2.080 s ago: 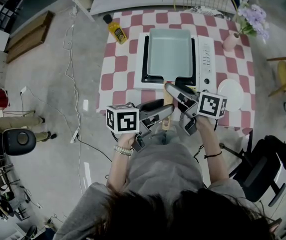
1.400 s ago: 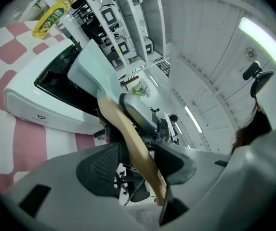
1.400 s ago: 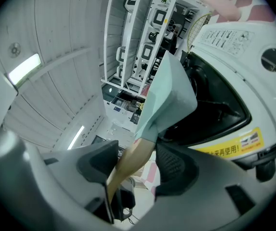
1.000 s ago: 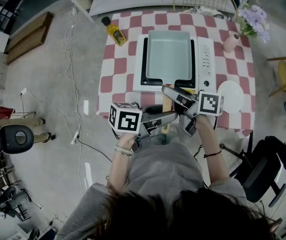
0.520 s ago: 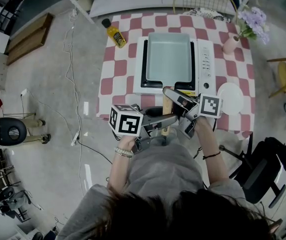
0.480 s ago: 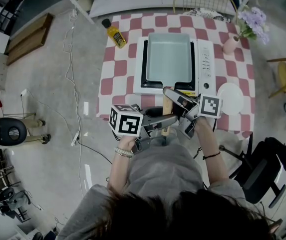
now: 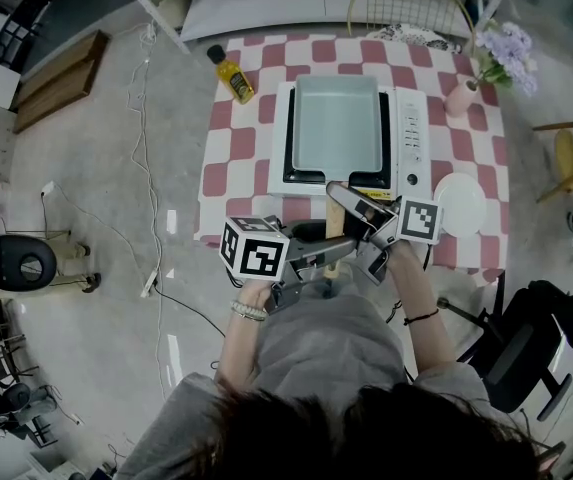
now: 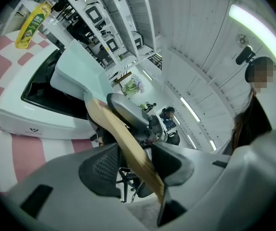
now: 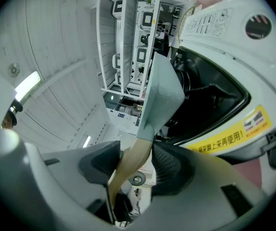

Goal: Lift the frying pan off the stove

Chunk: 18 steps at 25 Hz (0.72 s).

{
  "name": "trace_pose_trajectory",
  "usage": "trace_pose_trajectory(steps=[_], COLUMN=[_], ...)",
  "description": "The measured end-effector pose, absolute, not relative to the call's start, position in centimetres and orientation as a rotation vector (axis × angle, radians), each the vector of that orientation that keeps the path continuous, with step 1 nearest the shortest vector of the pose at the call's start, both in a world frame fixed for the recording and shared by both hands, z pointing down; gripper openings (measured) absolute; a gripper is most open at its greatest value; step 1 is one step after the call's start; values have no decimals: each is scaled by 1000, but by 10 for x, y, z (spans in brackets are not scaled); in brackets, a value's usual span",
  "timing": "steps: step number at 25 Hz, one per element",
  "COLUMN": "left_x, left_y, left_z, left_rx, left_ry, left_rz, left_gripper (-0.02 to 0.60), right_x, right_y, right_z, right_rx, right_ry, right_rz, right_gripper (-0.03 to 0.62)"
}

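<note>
A pale green rectangular frying pan (image 7: 338,123) sits on the white stove (image 7: 412,138). Its wooden handle (image 7: 333,224) points toward me over the table's near edge. My left gripper (image 7: 328,251) comes in from the left and grips the handle's free end (image 8: 113,129) between its pads. My right gripper (image 7: 352,204) reaches from the right, nearer the pan. Its jaws are closing, and both pads touch the handle (image 9: 135,155) just below the pan's neck. The pan (image 8: 77,69) (image 9: 162,90) rests on the burner.
A yellow oil bottle (image 7: 234,75) stands on the checked tablecloth (image 7: 231,158) at the far left. A white plate (image 7: 460,203) lies right of the stove, and a pink vase (image 7: 462,98) with purple flowers stands behind it. A black chair (image 7: 521,358) is at my right.
Both grippers have moved in on the handle, the left from the left and the right nearer the pan. The right jaws have narrowed around it. The pan has not moved.
</note>
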<state>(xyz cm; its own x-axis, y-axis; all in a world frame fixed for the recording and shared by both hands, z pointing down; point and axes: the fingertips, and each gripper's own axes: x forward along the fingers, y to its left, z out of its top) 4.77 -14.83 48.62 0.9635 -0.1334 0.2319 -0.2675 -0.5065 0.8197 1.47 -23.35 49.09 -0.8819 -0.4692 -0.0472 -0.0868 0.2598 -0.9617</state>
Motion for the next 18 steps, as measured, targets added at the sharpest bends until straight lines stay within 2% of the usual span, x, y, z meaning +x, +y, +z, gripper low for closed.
trace_pose_trajectory(steps=[18], left_x=[41], left_y=[-150], left_z=[472], left_rx=[2186], left_ry=[-303], left_rz=[236], left_gripper=[204], right_x=[11], right_y=[-238], right_z=[473], right_rx=[-453], right_ry=[2168], right_rz=[-1612], right_gripper=[209])
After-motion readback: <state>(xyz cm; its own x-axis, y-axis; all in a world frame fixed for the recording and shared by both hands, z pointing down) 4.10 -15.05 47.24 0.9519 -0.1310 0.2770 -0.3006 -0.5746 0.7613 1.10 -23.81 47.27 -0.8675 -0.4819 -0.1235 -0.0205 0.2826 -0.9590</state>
